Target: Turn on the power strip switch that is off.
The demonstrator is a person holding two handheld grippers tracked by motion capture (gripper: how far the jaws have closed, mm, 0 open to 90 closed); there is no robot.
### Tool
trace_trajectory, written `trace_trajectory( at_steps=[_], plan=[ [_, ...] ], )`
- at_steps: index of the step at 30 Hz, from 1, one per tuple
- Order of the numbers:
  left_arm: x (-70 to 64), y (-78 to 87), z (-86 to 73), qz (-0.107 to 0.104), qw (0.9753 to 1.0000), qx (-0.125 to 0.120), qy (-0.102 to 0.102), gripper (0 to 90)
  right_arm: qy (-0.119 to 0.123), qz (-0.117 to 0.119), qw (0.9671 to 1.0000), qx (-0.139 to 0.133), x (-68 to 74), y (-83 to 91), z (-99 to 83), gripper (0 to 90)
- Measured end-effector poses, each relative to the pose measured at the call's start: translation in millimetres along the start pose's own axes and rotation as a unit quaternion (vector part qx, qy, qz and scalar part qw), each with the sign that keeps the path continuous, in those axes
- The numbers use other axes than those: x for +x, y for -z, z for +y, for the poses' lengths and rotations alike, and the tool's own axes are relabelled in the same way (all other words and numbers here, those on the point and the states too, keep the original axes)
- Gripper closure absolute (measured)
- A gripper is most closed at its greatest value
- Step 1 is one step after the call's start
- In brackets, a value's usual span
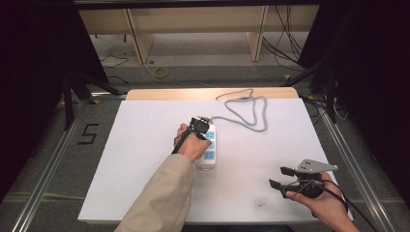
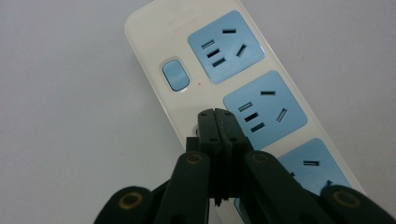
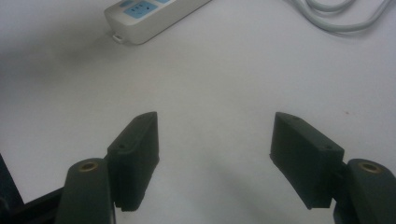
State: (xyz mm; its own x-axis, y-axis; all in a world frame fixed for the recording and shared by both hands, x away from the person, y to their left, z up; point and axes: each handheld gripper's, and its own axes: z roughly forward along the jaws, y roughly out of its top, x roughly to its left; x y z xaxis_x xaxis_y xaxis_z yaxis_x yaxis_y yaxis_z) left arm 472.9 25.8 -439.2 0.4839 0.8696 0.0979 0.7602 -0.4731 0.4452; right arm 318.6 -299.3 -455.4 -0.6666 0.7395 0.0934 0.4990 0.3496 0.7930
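Observation:
A white power strip (image 1: 209,147) with blue sockets lies mid-table, its grey cable (image 1: 246,108) looping toward the far edge. My left gripper (image 1: 199,126) hovers over the strip's far end, held by a hand in a beige sleeve. In the left gripper view the left gripper (image 2: 216,113) is shut with nothing between its jaws, tips just above the power strip (image 2: 154,42) beside the middle socket (image 2: 264,109), below the blue switch (image 2: 175,74). My right gripper (image 1: 280,177) rests near the table's front right, open. The right gripper (image 3: 215,135) faces bare table, with the strip's near end (image 3: 140,18) farther off.
The white table top (image 1: 145,159) has open room left of the strip and between the two grippers. Cable loops (image 3: 345,16) lie beyond the right gripper. A wooden shelf (image 1: 193,29) and floor cables stand behind the table; metal rails (image 1: 43,169) run along both sides.

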Motion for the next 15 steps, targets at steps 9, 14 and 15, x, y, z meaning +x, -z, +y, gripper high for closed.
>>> trace_trajectory(
  at_steps=[9,14,15],
  plan=[
    [-0.2,0.1,-1.1,0.000,1.0000,-0.004,-0.003,90.0,0.001,0.000,1.0000,0.000,-0.4,0.1,0.1,33.0],
    [0.5,0.3,-1.9,-0.001,1.0000,-0.007,-0.005,89.9,0.000,0.000,1.0000,-0.001,-0.4,0.3,0.1,33.0],
    [0.6,0.3,-2.2,-0.002,1.0000,-0.009,-0.003,89.9,-0.001,0.000,1.0000,-0.001,-0.4,0.3,0.1,33.0]
  ],
)
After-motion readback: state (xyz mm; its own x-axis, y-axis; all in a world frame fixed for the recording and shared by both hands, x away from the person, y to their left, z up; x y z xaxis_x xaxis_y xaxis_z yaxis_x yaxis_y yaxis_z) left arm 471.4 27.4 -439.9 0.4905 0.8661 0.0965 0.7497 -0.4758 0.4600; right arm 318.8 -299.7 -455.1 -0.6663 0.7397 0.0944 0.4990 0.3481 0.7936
